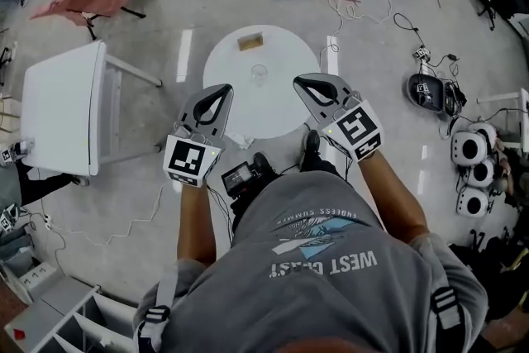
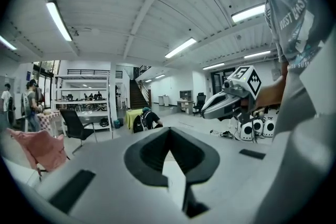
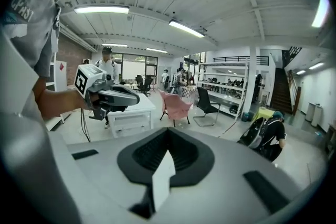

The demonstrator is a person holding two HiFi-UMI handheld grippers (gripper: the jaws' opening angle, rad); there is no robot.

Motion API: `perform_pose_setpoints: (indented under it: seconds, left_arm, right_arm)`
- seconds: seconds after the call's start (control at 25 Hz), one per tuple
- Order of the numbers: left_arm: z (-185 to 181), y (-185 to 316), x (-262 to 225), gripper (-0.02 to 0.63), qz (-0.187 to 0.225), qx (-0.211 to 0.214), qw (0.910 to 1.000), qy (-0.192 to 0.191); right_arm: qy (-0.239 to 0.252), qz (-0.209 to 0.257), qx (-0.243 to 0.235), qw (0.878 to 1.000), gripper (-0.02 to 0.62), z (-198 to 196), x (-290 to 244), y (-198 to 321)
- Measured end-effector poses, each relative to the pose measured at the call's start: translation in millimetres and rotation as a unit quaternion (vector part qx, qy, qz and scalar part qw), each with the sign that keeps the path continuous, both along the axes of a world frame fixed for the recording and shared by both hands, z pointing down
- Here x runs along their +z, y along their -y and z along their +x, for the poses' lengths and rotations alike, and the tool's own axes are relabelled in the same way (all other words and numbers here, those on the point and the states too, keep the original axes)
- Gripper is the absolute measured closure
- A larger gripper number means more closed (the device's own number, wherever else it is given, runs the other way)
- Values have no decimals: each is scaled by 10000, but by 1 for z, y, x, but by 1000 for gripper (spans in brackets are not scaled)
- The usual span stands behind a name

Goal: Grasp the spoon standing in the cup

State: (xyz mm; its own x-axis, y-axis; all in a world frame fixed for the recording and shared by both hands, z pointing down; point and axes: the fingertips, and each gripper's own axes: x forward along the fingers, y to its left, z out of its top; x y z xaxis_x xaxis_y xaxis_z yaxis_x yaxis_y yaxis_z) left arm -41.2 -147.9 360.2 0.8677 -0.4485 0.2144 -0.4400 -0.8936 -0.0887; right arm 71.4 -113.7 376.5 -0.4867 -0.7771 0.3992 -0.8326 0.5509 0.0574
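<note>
1. the round table (image 1: 285, 105) lies in front of you and below. nothing of the grasp is done yet, and neither claw is near anything on it.
2. you hold both forearms out from the waist. the left gripper (image 1: 223, 88) and the right gripper (image 1: 300, 82) sit side by side over the table's near edge, noses forward and turned a little toward each other.
3. each gripper's own view looks level across the room, not down at the table, and catches the other gripper at its side. by my reading you have yet to tip one down toward the cup.
4. the cup (image 1: 259, 74) is a clear one. it stands near the table's middle, between the two noses and beyond them, apart from both.
5. the spoon is too small to make out in the head view, and neither gripper view shows it. the approach, the opening and the pinch are all left to do.
6. both claws are pressed together at the tips, with nothing between them.
</note>
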Motion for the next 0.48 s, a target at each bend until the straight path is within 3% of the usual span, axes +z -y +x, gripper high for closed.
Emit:
perform_pose_setpoints:
  seconds: [0.48]
  left_arm:
    - [-19,-14,24,604,-376,-620,9972,205]
  right_arm:
    - [-233,-715,-753,9943,594,-5,86,34]
